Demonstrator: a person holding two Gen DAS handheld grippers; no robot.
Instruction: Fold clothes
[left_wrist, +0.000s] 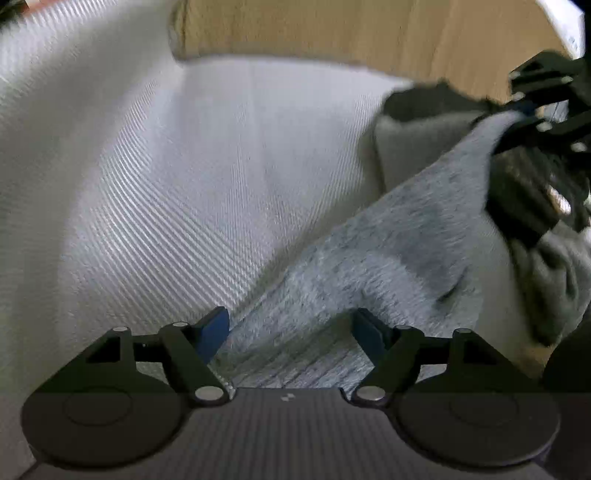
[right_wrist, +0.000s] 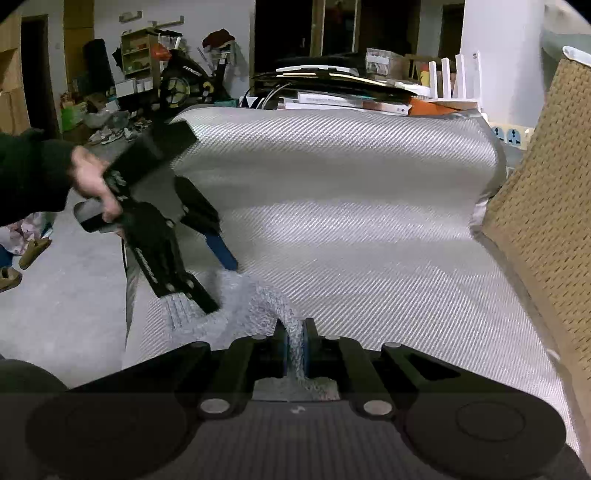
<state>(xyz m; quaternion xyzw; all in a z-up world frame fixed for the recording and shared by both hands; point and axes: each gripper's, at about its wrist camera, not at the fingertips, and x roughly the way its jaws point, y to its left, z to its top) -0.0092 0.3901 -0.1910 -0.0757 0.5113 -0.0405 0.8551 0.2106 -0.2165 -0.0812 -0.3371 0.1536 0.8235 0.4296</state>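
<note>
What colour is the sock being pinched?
Heathered grey sock, clearest in the left wrist view.

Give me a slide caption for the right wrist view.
Right gripper pinches a grey sock while the open left gripper reaches in.

Each camera sits just behind its own claw, angled steeply down and close to the white woven cloth (left_wrist: 147, 184); both share the grey sock (right_wrist: 255, 295).

blurred: right tongs (left_wrist: 532, 114) — cut by edge | hidden: grey garment (right_wrist: 258, 299) under left tongs (right_wrist: 225, 284)
</note>
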